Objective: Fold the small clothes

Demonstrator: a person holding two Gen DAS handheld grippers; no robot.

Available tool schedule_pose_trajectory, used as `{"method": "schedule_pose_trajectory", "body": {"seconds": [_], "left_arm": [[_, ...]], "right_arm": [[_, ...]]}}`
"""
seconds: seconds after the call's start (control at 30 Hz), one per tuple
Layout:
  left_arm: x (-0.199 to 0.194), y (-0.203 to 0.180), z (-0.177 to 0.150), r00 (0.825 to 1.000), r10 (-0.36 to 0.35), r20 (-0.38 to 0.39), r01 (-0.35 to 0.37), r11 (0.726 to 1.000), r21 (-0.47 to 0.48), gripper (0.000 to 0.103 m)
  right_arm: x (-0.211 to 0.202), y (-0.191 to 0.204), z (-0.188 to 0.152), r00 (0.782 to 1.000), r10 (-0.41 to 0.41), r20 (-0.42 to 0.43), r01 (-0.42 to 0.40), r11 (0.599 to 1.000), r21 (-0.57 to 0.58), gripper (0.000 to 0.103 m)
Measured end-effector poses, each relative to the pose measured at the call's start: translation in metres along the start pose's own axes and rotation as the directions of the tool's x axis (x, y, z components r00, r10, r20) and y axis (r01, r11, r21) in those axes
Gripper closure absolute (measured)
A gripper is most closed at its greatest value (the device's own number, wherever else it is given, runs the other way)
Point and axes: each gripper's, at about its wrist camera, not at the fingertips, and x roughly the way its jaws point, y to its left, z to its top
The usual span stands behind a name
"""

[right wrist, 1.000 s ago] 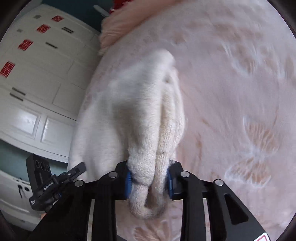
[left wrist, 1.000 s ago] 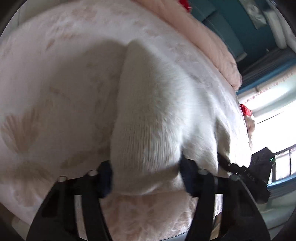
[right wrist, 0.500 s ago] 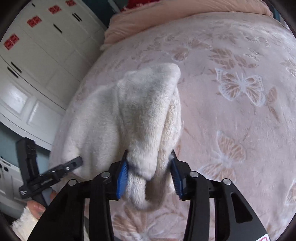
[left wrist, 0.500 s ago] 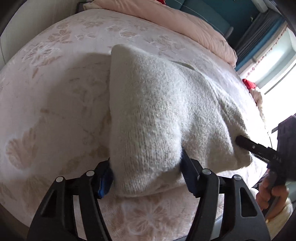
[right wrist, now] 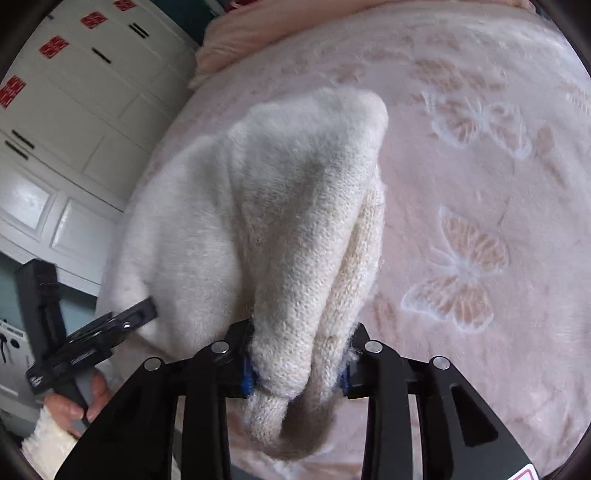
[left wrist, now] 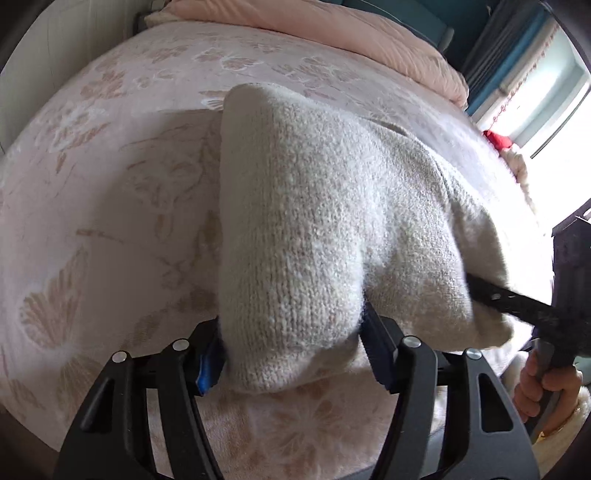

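A cream knitted sweater lies bunched on the pink bed, lifted at its near edge. My left gripper is shut on one near corner of it. My right gripper is shut on the other corner of the sweater, with a rolled ribbed hem hanging below the jaws. Each gripper shows in the other's view: the right gripper at the right edge, the left gripper at the lower left. The far folded tip rests on the bed.
The bed cover is pink with butterfly patterns. A pink duvet lies at the head. White wardrobe doors stand left of the bed, a bright window to the right. A red item sits near the window edge.
Both grippers have pulled back and lifted with the sweater still held; more of the bed and room show. The sweater has drawn into a narrower raised shape.
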Motion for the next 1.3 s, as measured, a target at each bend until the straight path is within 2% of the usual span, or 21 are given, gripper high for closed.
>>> {"method": "schedule_pose_trajectory", "body": {"seconds": [0.07, 0.1, 0.23, 0.37, 0.4, 0.43, 0.5, 0.53, 0.6, 0.67, 0.77, 0.87, 0.93, 0.97, 1.03, 1.07, 1.13, 1.17, 1.2, 1.3], "left_arm": [[-0.003, -0.002, 0.000, 1.000, 0.013, 0.007, -0.013, 1.000, -0.003, 0.040], [-0.005, -0.002, 0.000, 1.000, 0.014, 0.007, -0.014, 1.000, -0.005, 0.041], [-0.003, -0.002, -0.003, 0.999, 0.032, -0.001, -0.032, 0.999, -0.010, 0.041], [-0.005, 0.001, -0.005, 1.000, 0.022, 0.002, -0.022, 0.998, -0.061, 0.042], [-0.004, 0.000, -0.006, 1.000, 0.029, 0.003, -0.029, 0.998, -0.059, 0.042], [-0.001, -0.001, -0.008, 0.999, 0.039, 0.002, -0.039, 0.998, -0.056, 0.041], [0.001, -0.002, -0.009, 0.999, 0.054, 0.006, -0.054, 0.997, -0.053, 0.040], [-0.003, -0.004, -0.009, 0.998, 0.065, 0.016, -0.064, 0.997, -0.046, 0.040], [-0.017, -0.011, -0.007, 0.995, 0.090, 0.039, -0.089, 0.996, -0.021, 0.040], [-0.031, -0.017, -0.007, 0.990, 0.123, 0.068, -0.124, 0.992, 0.004, 0.041], [-0.051, -0.032, -0.010, 0.975, 0.181, 0.132, -0.190, 0.980, 0.061, 0.042], [-0.062, -0.044, -0.013, 0.968, 0.199, 0.150, -0.213, 0.973, 0.083, 0.042], [-0.065, -0.050, -0.016, 0.964, 0.215, 0.156, -0.230, 0.969, 0.086, 0.042], [-0.067, -0.053, -0.017, 0.962, 0.220, 0.159, -0.236, 0.968, 0.087, 0.042], [-0.073, -0.058, -0.021, 0.958, 0.233, 0.170, -0.250, 0.964, 0.088, 0.042], [-0.077, -0.061, -0.024, 0.955, 0.235, 0.184, -0.254, 0.963, 0.092, 0.040], [-0.086, -0.067, -0.030, 0.942, 0.256, 0.216, -0.281, 0.955, 0.096, 0.027], [-0.090, -0.070, -0.033, 0.936, 0.262, 0.236, -0.291, 0.952, 0.099, 0.018], [-0.096, -0.073, -0.037, 0.925, 0.268, 0.268, -0.304, 0.947, 0.100, 0.014], [-0.105, -0.084, -0.045, 0.914, 0.275, 0.299, -0.320, 0.941, 0.112, 0.010]], "right_arm": [[-0.008, -0.002, 0.005, 0.999, 0.047, 0.027, -0.048, 0.997, 0.056, 0.069], [-0.014, 0.000, 0.009, 0.998, 0.053, 0.041, -0.055, 0.997, 0.048, 0.069], [-0.005, 0.020, 0.025, 1.000, -0.026, 0.010, 0.026, 0.998, -0.053, 0.071], [-0.001, 0.026, 0.037, 0.997, -0.060, 0.040, 0.063, 0.994, -0.089, 0.072], [0.008, 0.023, 0.040, 0.997, -0.075, 0.026, 0.077, 0.993, -0.090, 0.071], [0.020, 0.017, 0.042, 0.997, -0.081, -0.010, 0.080, 0.994, -0.078, 0.064], [0.022, 0.003, 0.043, 0.999, -0.034, -0.021, 0.033, 0.999, -0.016, 0.060], [0.011, 0.000, 0.041, 1.000, -0.013, -0.001, 0.013, 1.000, 0.016, 0.059], [-0.019, 0.004, 0.032, 0.998, -0.037, 0.055, 0.036, 0.999, 0.022, 0.057], [-0.056, 0.017, 0.014, 0.986, -0.086, 0.144, 0.090, 0.996, -0.020, 0.055], [-0.079, 0.041, -0.010, 0.973, -0.144, 0.182, 0.166, 0.980, -0.111, 0.056], [-0.047, 0.044, -0.021, 0.965, -0.232, 0.124, 0.252, 0.952, -0.174, 0.056], [-0.013, 0.030, -0.035, 0.955, -0.297, 0.017, 0.295, 0.938, -0.183, 0.058], [-0.019, 0.021, -0.047, 0.957, -0.291, -0.008, 0.286, 0.944, -0.163, 0.059], [-0.031, 0.022, -0.053, 0.964, -0.265, 0.000, 0.263, 0.957, -0.121, 0.059], [-0.044, 0.028, -0.054, 0.968, -0.248, 0.028, 0.249, 0.961, -0.123, 0.059], [-0.074, 0.041, -0.056, 0.964, -0.245, 0.107, 0.259, 0.956, -0.139, 0.058], [-0.085, 0.045, -0.057, 0.959, -0.247, 0.139, 0.266, 0.953, -0.144, 0.057], [-0.100, 0.050, -0.059, 0.947, -0.264, 0.180, 0.292, 0.945, -0.146, 0.056], [-0.126, 0.052, -0.067, 0.924, -0.290, 0.249, 0.326, 0.938, -0.119, 0.046]]}}
